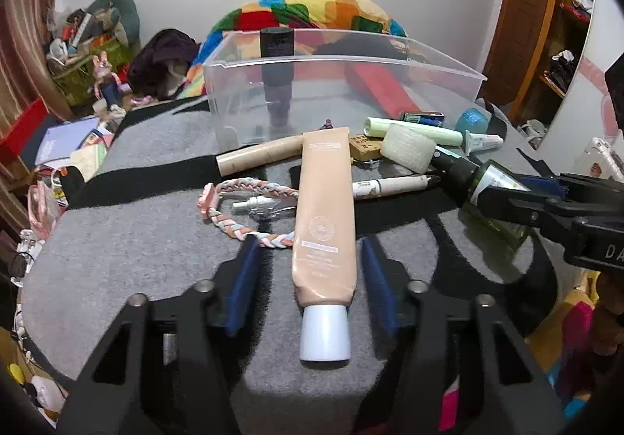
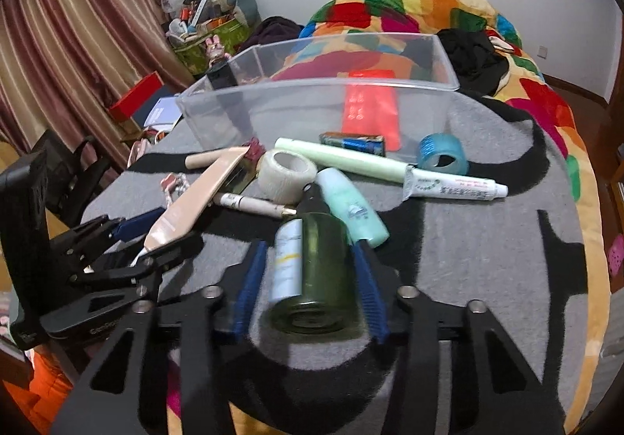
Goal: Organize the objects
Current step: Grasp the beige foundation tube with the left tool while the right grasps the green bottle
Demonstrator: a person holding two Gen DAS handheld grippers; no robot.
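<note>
On the grey-and-black surface (image 1: 128, 251), clear plastic bin (image 1: 343, 64) stands at the far edge, a red flat pack (image 2: 370, 107) inside. Beige tube (image 1: 323, 216) lies between the spread fingers of the left hand-held gripper (image 1: 312, 279), untouched by either pad. Green glass bottle (image 2: 323, 271) lies on its side between the right hand-held gripper (image 2: 308, 279) fingers, jaws spread, right pad touching or nearly so. White tape roll (image 2: 286, 173) sits just beyond.

Likely a home bedroom: patchwork quilt (image 2: 429, 6), curtains (image 2: 58, 45), wardrobe (image 1: 526, 6).
</note>
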